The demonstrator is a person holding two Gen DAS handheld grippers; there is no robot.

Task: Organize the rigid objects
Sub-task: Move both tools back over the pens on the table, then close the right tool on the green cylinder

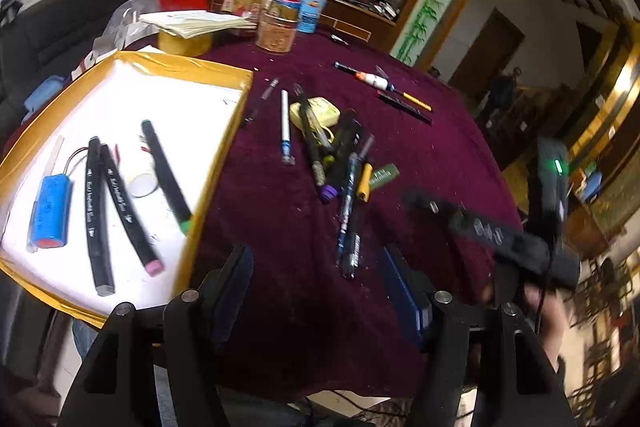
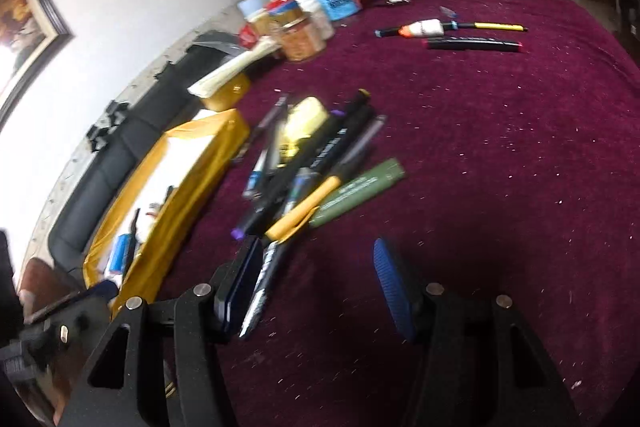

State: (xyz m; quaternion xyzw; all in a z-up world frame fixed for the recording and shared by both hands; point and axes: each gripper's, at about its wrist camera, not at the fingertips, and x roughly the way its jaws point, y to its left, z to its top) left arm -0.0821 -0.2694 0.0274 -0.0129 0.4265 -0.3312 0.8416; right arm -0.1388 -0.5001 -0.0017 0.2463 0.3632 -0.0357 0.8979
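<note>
A pile of pens and markers (image 1: 340, 163) lies on the maroon tablecloth (image 1: 432, 155), also in the right wrist view (image 2: 312, 167). A yellow-rimmed white tray (image 1: 168, 65) at the left holds three black markers (image 1: 120, 203) and a blue battery pack (image 1: 50, 213). My left gripper (image 1: 320, 279) is open and empty above the cloth, near the tray's corner. My right gripper (image 2: 316, 287) is open, low over the cloth just short of the pile, with a silver-black pen (image 2: 264, 291) beside its left finger. It also shows in the left wrist view (image 1: 416, 197).
Jars and a blue box (image 1: 296, 11) stand at the table's far side beside a stack of papers (image 1: 196, 23). A glue bottle, a yellow pencil and a black marker (image 2: 452, 33) lie apart at the far right. A dark sofa (image 2: 120, 155) runs behind the tray.
</note>
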